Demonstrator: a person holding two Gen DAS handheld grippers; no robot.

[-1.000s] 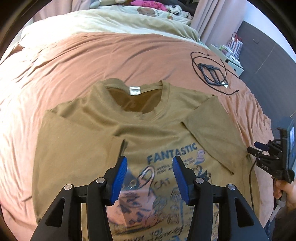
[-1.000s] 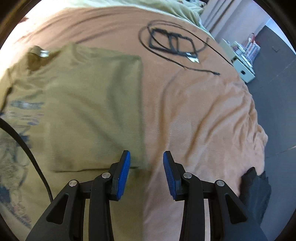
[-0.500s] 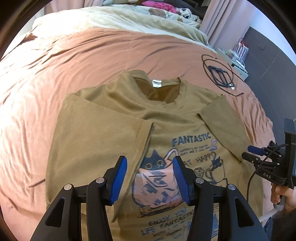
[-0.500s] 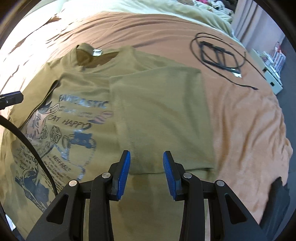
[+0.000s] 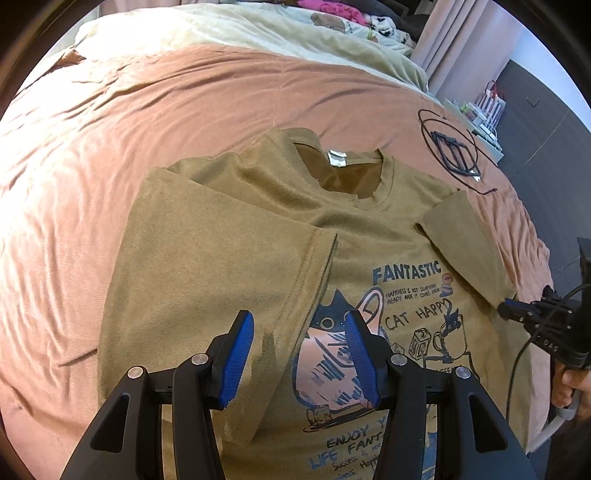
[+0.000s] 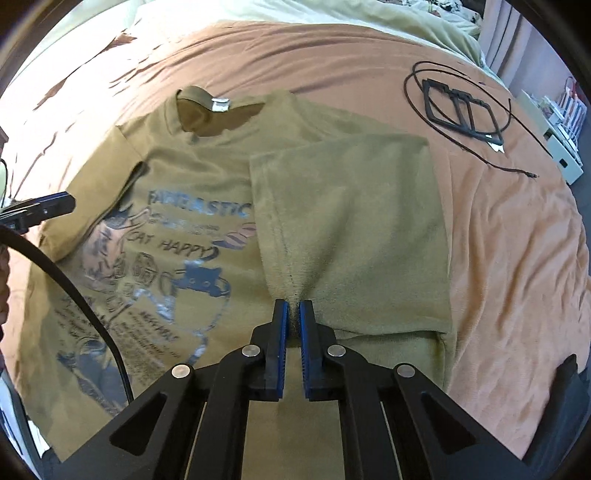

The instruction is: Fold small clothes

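Note:
An olive T-shirt (image 5: pixel 369 236) with a blue cat print lies face up on the bed, collar at the far end. Both sleeves are folded in over the body. In the left wrist view my left gripper (image 5: pixel 295 354) is open above the folded left sleeve (image 5: pixel 207 266), whose edge runs between the blue pads. My right gripper (image 6: pixel 294 317) is shut on a pinched ridge of the right sleeve (image 6: pixel 351 221) near its lower hem. From the left wrist view the right gripper (image 5: pixel 517 314) shows at the shirt's right edge.
The orange bedspread (image 5: pixel 110 110) surrounds the shirt. A black cable with a flat black frame (image 6: pixel 461 107) lies at the far right of the bed. A cream blanket (image 5: pixel 258 26) and loose clothes lie beyond. A hand (image 5: pixel 572 384) holds the right gripper's handle.
The right jaws closed from open onto the sleeve fabric after moving left over the sleeve. The left gripper shifted left to the folded left sleeve's edge, jaws unchanged.

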